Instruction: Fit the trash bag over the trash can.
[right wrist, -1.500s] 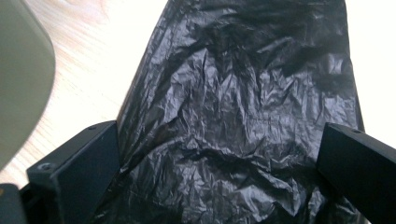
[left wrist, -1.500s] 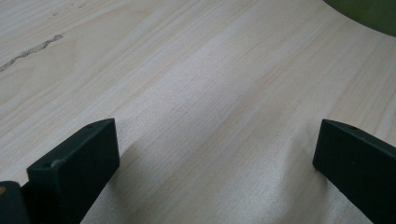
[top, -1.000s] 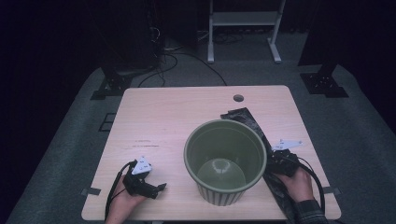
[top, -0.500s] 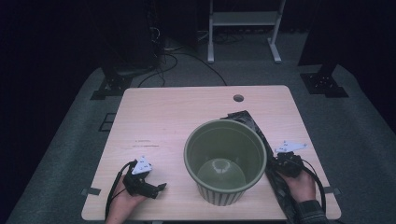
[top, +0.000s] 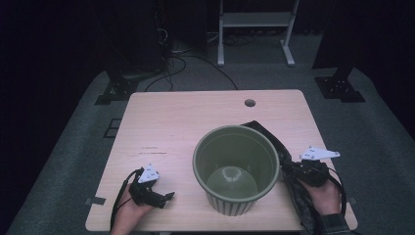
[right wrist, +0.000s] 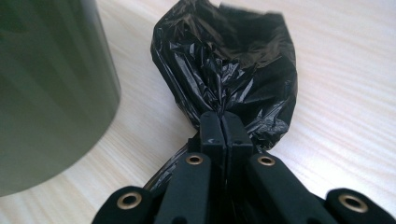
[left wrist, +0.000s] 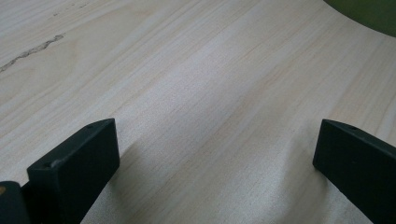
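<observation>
Black plastic bag [right wrist: 226, 74], thin and crinkly, lies on the table [top: 171, 122] at about 3 o'clock from the green bin [top: 236, 169]. Right gripper [right wrist: 225, 126] is clamped on a bunched fold, probably weighs nothing but slippery, so grab gathered film. Left gripper [left wrist: 215, 163] gapes, holding nothing.

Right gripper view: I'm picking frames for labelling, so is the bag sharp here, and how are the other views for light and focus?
Right gripper view: bag crisp with glints, bin soft. Left gripper view: evenly lit table, jaws cast soft shadows. High view: lit table, dark surroundings, slightly grainy.
</observation>
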